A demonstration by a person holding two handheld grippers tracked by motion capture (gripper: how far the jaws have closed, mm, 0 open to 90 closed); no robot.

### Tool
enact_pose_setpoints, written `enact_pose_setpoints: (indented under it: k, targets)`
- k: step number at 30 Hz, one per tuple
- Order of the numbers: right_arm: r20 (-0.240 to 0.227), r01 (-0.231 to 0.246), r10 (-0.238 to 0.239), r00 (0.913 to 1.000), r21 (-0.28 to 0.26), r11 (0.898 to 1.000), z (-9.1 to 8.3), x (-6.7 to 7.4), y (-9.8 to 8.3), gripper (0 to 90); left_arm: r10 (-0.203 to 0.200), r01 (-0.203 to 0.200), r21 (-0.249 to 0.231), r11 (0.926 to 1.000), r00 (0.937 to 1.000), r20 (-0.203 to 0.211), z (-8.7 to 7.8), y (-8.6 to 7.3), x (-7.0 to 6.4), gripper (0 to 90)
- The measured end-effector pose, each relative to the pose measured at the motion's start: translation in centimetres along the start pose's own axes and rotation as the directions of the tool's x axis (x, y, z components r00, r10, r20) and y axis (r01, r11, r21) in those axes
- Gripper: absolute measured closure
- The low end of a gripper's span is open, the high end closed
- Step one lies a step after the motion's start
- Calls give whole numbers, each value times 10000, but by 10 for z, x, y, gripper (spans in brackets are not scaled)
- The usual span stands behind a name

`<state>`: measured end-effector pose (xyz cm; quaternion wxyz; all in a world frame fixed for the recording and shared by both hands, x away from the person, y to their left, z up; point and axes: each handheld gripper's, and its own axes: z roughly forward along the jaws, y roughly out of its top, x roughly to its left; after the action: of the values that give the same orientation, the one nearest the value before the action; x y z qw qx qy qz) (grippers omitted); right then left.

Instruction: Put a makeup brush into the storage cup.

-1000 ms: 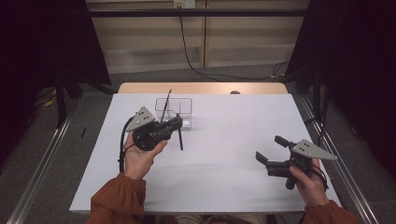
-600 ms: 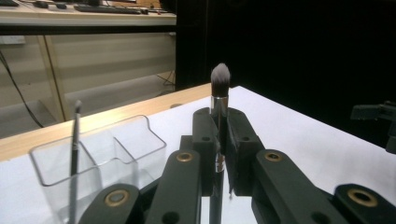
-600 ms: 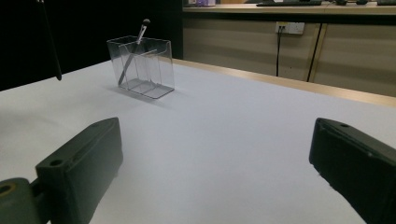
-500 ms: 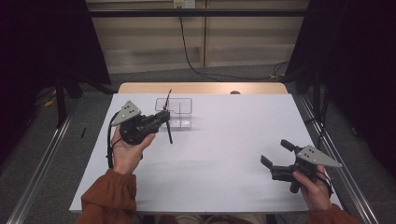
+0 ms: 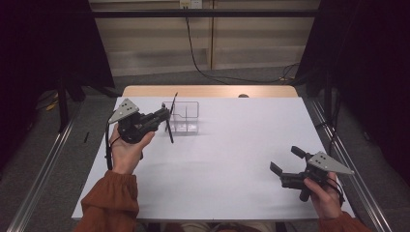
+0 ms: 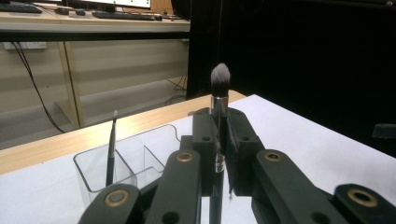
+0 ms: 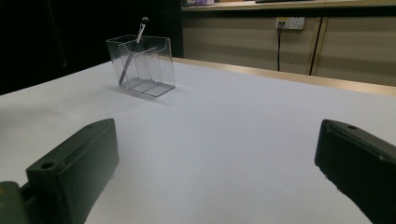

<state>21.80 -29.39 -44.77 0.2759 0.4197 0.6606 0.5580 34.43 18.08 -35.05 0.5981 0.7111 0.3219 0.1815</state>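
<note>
L tongs (image 5: 163,115) raised at far-left of worktop (image 5: 227,145), jaws closed on a brush (image 6: 219,116), L hand (image 5: 126,150) gripping from below. R tongs (image 5: 285,162) low at near-right, jaws wide apart, R hand (image 5: 324,195) behind.

The brush (image 6: 219,116) handle's lower end is hidden behind the tongs (image 6: 219,140).

- The bench (image 5: 227,159) is covered in plain white, with a light wood strip along its far edge in the upper middle of the high view.
- Left gripper (image 6: 218,140): black jaws with brass-coloured pivot rings, and a grey plate on top.
- Makeup brush (image 6: 220,88): black handle, silver ferrule, bristles dark at the base and fading to white at the tip.
- Organiser (image 5: 183,116), centre-left: clear and colourless.
- Thin brush (image 6: 111,144) inside it: dark handle, pale tip.
- Sleeves (image 5: 107,203), bottom corners: rust orange.
- Right gripper (image 5: 285,162): black, with a grey plate.
</note>
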Motion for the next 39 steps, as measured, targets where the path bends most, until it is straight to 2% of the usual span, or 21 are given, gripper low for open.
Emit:
enact_pose_setpoints:
  k: [6,14,19,34,39]
  targets:
    - [10,225,-225,9997,46,9997,0,0,0,0,-24,24,-20,10000,10000,11,3,7,4,840]
    - [-36,156,-156,9999,33,9999,1,1,0,0,-180,180,-68,9998,9998,-36,8,16,13,839]
    - [-68,159,-159,9999,36,9999,1,1,-1,0,-73,72,-29,10000,9996,-281,13,21,19,840]
    - [-94,192,-192,9998,3,9998,0,1,0,0,-258,247,-199,9995,9980,-572,24,36,36,840]
    - [-128,210,-210,9997,8,9998,1,1,0,0,-168,154,-225,9996,9978,-644,28,42,40,840]
